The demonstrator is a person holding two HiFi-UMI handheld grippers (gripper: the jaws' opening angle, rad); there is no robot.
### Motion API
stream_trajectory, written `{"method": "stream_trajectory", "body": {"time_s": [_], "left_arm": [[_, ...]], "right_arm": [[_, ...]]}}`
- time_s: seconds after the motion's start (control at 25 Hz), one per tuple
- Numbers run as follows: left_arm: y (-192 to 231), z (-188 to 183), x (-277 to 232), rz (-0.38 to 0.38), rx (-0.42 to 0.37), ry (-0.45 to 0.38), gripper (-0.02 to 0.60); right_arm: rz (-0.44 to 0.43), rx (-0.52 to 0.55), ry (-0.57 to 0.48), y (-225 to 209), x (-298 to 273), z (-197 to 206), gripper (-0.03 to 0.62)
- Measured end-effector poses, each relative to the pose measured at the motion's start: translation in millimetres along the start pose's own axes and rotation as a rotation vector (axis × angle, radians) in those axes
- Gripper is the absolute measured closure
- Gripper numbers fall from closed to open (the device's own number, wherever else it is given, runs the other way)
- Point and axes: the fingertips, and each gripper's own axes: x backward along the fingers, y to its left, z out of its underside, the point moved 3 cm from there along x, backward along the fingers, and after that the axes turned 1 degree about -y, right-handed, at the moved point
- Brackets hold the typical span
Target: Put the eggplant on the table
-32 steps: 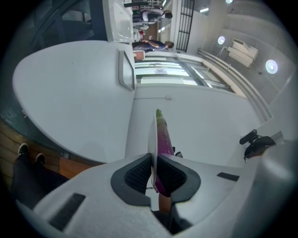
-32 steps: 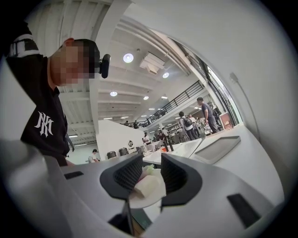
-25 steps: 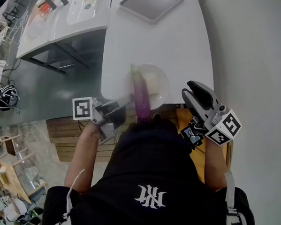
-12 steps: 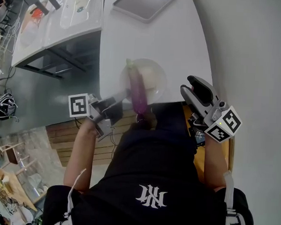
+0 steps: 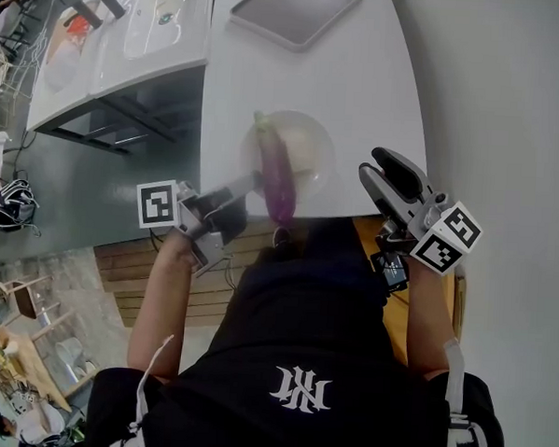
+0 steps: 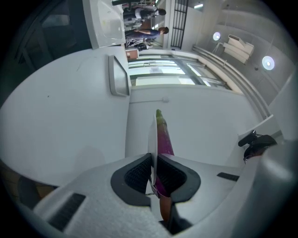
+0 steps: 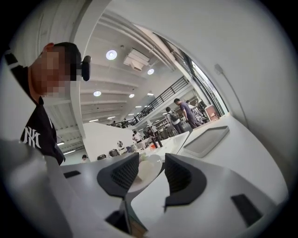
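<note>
Clenches the left tool (image 5: 255,180) on the near rim of the clear plate (image 5: 317,151), pads tight on the thin edge; bears the eggplant (image 5: 276,171) lengthwise on that plate, green stem end pointing away from the person, purple body reaching past the near edge of the white worktop (image 5: 362,73); cannot tell whether the plate rests on the worktop or hangs just above it; holds the right tool (image 5: 377,163) released just right of the plate, jaws wide after just opening, nothing between the pads; shows a grey tray (image 5: 293,8) at the worktop's far end, well apart.
</note>
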Motion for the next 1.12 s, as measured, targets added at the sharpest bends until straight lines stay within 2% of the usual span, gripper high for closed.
{"method": "stream_trajectory", "body": {"time_s": [0.52,0.76,0.96,1.12], "left_arm": [[4,-53,-45,0.028,-0.017,-0.016,0.557],[18,-74,-61,0.022,0.0,-0.014,0.557],[35,-88,-79,0.008,0.011,0.012,0.558],[42,-90,-91,0.01,0.03,0.023,0.558]], "right_arm": [[-0.06,-0.442,0.071,-73,-46,8,0.437],[-0.066,-0.555,0.116,-100,-63,12,0.439],[-0.082,-0.681,0.111,-126,-74,18,0.442],[-0.073,-0.73,0.123,-137,-75,22,0.468]]}}
